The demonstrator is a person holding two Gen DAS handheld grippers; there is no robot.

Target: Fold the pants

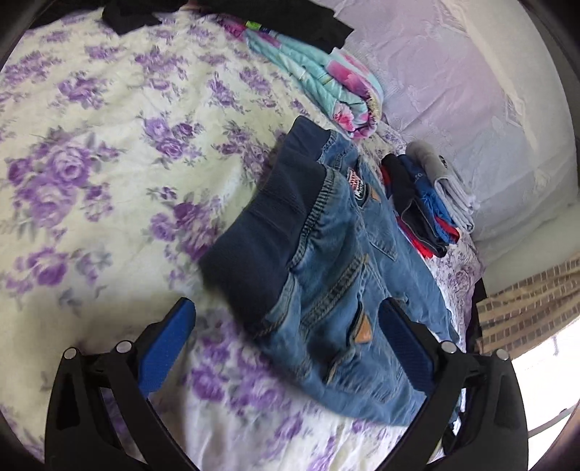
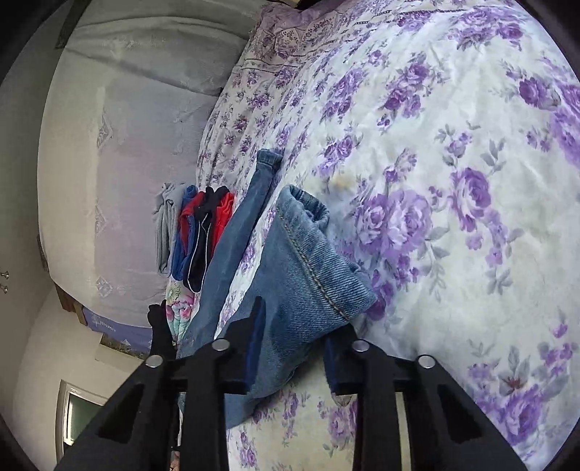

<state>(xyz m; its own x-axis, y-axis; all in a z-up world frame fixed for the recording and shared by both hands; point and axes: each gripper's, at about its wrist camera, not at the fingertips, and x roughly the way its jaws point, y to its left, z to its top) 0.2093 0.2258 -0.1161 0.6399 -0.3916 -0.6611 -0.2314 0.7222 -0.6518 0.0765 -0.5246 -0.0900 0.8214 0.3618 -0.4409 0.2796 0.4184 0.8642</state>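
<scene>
Blue jeans with a dark ribbed waistband lie on the purple-flowered bedspread. In the left wrist view, my left gripper hovers over the waist and pocket area, its blue pads spread wide on either side of the denim without touching it. In the right wrist view, one jeans leg runs from its cuff back between the fingers of my right gripper, whose jaws stand narrow and pinch the denim. The other leg lies flat on the bed to the left.
A stack of folded clothes in red, blue, black and grey sits beside the jeans. A folded turquoise floral quilt and a black garment lie farther back. A pale lilac pillow borders the bedspread.
</scene>
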